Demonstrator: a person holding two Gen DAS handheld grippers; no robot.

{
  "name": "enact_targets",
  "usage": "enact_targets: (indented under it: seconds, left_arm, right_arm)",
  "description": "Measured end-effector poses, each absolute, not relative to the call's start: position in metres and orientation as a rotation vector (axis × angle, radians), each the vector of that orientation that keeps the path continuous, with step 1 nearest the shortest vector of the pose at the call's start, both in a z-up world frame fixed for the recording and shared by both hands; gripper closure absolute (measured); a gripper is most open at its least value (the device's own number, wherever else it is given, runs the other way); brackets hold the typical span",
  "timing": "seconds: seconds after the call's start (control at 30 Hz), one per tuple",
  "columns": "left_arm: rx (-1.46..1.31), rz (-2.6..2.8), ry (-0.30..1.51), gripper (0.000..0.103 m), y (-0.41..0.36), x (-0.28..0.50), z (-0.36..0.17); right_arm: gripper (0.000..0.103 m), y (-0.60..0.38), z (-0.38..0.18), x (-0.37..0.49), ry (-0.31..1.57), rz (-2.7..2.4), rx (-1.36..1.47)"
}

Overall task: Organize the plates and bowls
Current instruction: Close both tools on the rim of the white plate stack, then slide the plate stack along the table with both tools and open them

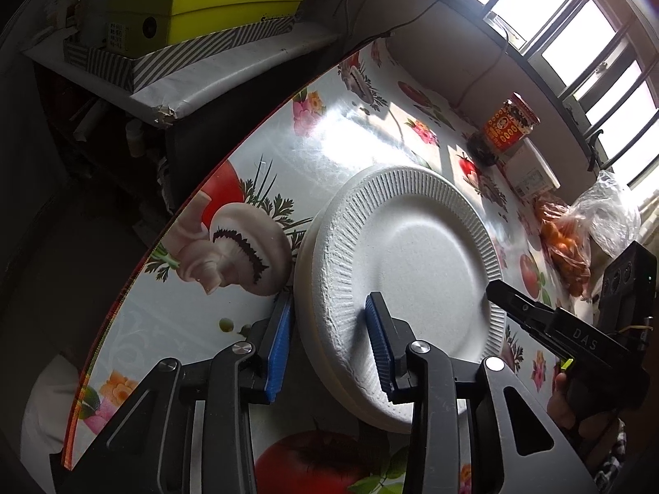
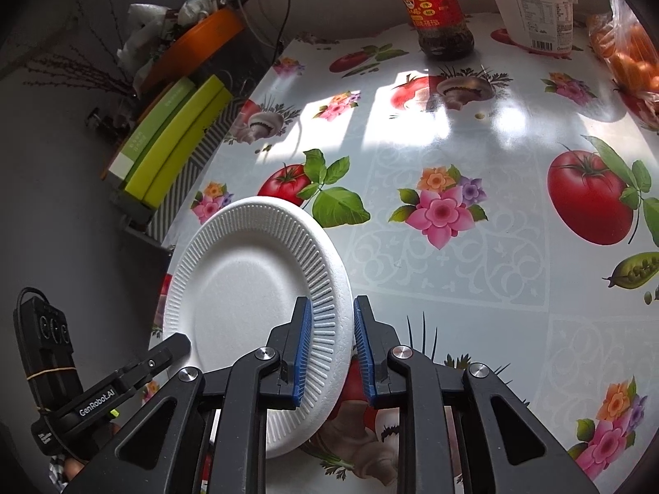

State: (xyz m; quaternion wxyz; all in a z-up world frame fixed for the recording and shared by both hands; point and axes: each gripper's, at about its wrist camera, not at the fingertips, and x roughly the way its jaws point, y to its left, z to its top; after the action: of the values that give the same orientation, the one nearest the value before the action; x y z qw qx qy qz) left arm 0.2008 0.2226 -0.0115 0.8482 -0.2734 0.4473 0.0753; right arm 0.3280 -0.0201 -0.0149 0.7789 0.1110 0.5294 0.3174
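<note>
We note the foam plate [image 1: 407,271] lying at the desk [image 2: 453,247] near edge, its rim straddled by both parted tools, left tool [image 1: 329,346] and right tool [image 2: 329,350], neither visibly clamped, right seeming closer to pinching.

Approx 2 white foam plates [image 1: 412,255] stacked, exact no. unclear; 2 grippers, left gripper [image 1: 329,346] & right gripper [image 2: 329,350]; far side: 1 red-label jar [image 2: 436,8]; 1 white tub [image 2: 535,12]; 1 bag of oranges [image 2: 630,53] far right; approx 3 green boxes [image 2: 173,144] off table, left.
</note>
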Motion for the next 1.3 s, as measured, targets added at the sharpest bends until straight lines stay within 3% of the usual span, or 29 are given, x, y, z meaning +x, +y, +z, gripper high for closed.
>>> enact_targets:
  seconds: [1.3]
  left_arm:
    - [-0.45, -0.042, 1.03, 0.066, 0.094, 0.23, -0.015]
  right_arm:
    - [0.08, -0.159, -0.008, 0.325, 1.106, 0.458, 0.327]
